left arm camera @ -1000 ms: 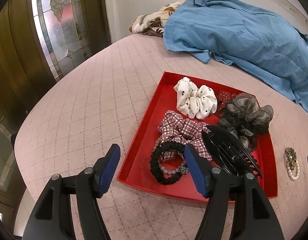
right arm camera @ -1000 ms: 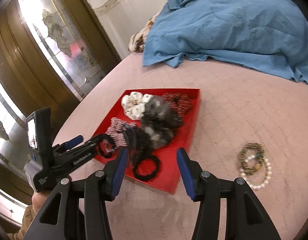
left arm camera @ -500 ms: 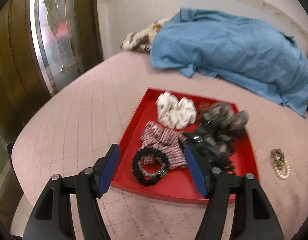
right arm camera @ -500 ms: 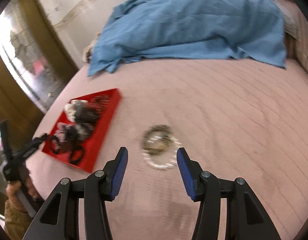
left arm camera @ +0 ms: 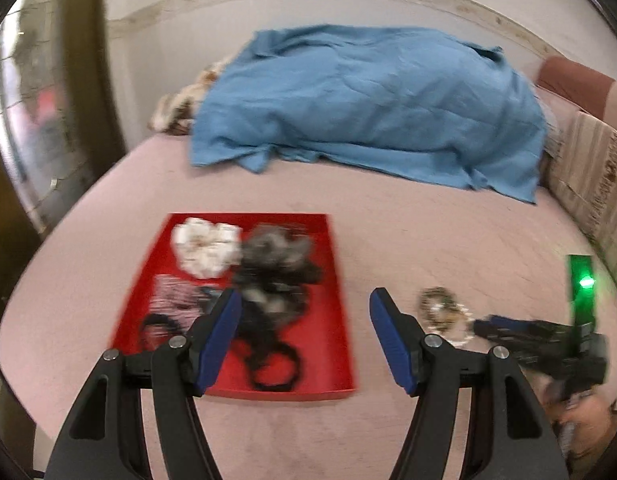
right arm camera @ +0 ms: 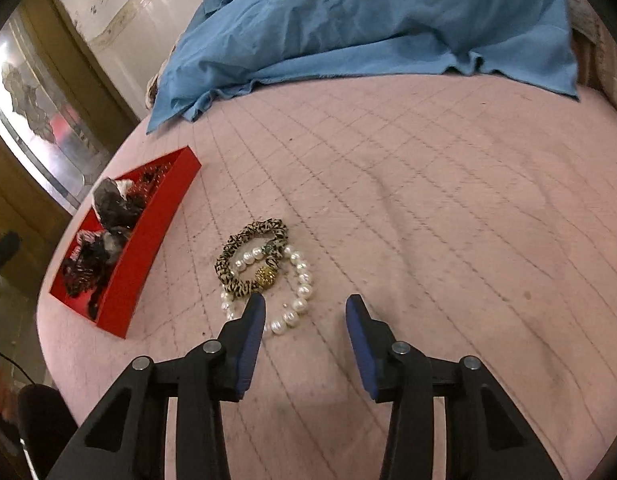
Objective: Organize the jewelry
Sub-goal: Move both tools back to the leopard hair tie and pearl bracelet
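Just 2 bracelets [right arm camera: 264, 276] beside 1 red tray [right arm camera: 148, 248], R hand-held gripper [right arm camera: 304, 312] agape.

Bracelets [right arm camera: 264, 270] beside red tray [right arm camera: 148, 252]

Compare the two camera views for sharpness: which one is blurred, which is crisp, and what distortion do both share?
Left wrist view: motion-blurred, so the red tray and its scrunchies smear, and the right gripper is soft under a glaring green light. Right wrist view: crisp, showing each bead of the pearl bracelet and the leopard-print scrunchie. Both views: fisheye bending and dark corners.
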Available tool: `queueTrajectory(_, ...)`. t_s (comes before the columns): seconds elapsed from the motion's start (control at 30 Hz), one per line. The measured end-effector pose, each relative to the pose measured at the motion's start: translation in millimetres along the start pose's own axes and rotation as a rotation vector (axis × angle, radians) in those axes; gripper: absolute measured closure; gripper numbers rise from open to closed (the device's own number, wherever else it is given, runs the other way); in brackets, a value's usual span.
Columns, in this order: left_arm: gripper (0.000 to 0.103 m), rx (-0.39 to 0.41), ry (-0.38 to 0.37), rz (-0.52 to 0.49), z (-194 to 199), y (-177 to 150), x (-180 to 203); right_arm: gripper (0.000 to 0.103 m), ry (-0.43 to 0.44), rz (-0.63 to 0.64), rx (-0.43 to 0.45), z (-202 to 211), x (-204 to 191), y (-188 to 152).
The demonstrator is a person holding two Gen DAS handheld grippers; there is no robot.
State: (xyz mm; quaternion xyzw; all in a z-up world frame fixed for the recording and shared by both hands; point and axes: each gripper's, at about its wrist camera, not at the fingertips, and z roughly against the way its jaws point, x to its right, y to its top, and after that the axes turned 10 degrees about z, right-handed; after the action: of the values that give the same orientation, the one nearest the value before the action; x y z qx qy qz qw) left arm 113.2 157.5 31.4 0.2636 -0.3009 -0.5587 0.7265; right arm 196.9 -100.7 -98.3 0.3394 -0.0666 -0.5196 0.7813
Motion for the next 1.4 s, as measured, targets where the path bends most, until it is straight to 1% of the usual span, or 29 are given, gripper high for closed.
queueTrajectory(0.03,0.037,-0.012,-0.007,-0.002,-3.6,-0.2,5.8,0.072,-0.007,0.014,-0.011,-5.1,-2.7,1.4)
queueTrajectory(0.07,0.037,-0.031,-0.016,-0.006,-9.8,0.6,14.0,0.077,-0.021,0.030,-0.024,-9.0,-5.4,2.3)
queueTrajectory(0.1,0.037,-0.046,-0.023,-0.009,-14.8,0.9,21.5,0.081,-0.060,0.069,-0.040,-13.5,-10.9,3.3)
queueTrajectory(0.17,0.037,-0.081,-0.034,-0.019,-27.6,1.1,36.5,0.085,-0.122,0.125,-0.051,-13.6,-17.9,4.6)
queueTrajectory(0.23,0.037,-0.117,-0.043,-0.021,-39.8,0.1,47.9,0.091,-0.182,0.160,-0.059,-9.7,-18.8,5.0)
queueTrajectory(0.27,0.037,-0.132,-0.048,-0.022,-45.6,-0.4,52.9,0.091,-0.220,0.176,-0.069,-6.3,-15.7,3.7)
queueTrajectory(0.3,0.037,-0.150,-0.053,-0.024,-52.5,-1.5,58.9,0.091,-0.241,0.181,-0.076,-3.7,-11.2,2.0)
queueTrajectory(0.37,0.037,-0.179,-0.057,-0.027,-63.8,-4.5,68.1,0.091,-0.289,0.166,-0.090,6.5,7.1,-4.6)
queueTrajectory(0.43,0.037,-0.219,-0.075,-0.025,-76.9,-8.5,76.6,0.091,-0.304,0.132,-0.088,19.6,27.0,-11.3)
queueTrajectory(0.53,0.037,-0.282,-0.110,-0.019,-95.6,-16.0,92.4,0.091,-0.359,0.112,-0.064,33.6,51.4,-18.3)
queueTrajectory(0.6,0.037,-0.314,-0.137,-0.026,-103.7,-21.3,103.6,0.090,-0.345,0.058,-0.064,34.2,71.5,-23.4)
queueTrajectory(0.67,0.037,-0.345,-0.162,-0.052,-112.3,-28.3,119.9,0.090,-0.275,-0.013,-0.025,39.6,87.3,-27.6)
queueTrajectory(0.77,0.038,-0.382,-0.198,-0.068,-123.0,-35.5,138.0,0.088,-0.231,-0.039,0.005,46.3,91.0,-25.5)
queueTrajectory(0.83,0.039,-0.409,-0.226,-0.063,-129.8,-38.9,147.1,0.088,-0.164,-0.066,0.030,49.4,91.4,-25.0)
queueTrajectory(0.9,0.046,-0.431,-0.250,-0.069,-137.2,-42.8,156.5,0.088,-0.110,-0.070,0.057,53.7,88.4,-23.6)
queueTrajectory(0.93,0.049,-0.441,-0.253,-0.076,-139.9,-44.2,158.9,0.088,-0.104,-0.062,0.062,52.5,84.2,-21.7)
queueTrajectory(1.0,0.069,-0.476,-0.257,-0.097,-148.9,-50.1,166.0,0.088,-0.090,-0.043,0.068,54.5,78.0,-21.8)
queueTrajectory(1.03,0.072,-0.487,-0.253,-0.104,-152.8,-52.0,168.0,0.088,-0.077,-0.040,0.066,54.0,75.6,-21.9)
queueTrajectory(1.13,0.082,-0.465,-0.237,-0.114,-154.9,-52.2,169.4,0.088,-0.066,-0.028,0.049,44.9,69.7,-19.2)
queueTrajectory(1.17,0.089,-0.463,-0.226,-0.116,-155.5,-51.2,168.6,0.088,-0.065,-0.026,0.042,43.2,68.9,-19.8)
queueTrajectory(1.2,0.094,-0.460,-0.221,-0.113,-156.0,-49.4,166.7,0.088,-0.062,-0.026,0.037,41.8,68.6,-21.0)
queueTrajectory(1.27,0.098,-0.451,-0.187,-0.111,-158.6,-46.3,161.1,0.088,-0.061,-0.026,0.028,39.4,67.7,-23.3)
queueTrajectory(1.37,0.098,-0.454,-0.198,-0.094,-160.3,-44.8,152.2,0.087,-0.051,-0.037,0.011,33.7,69.3,-24.8)
queueTrajectory(1.4,0.098,-0.452,-0.199,-0.096,-159.3,-44.6,151.6,0.085,-0.050,-0.040,0.008,32.6,69.5,-25.3)
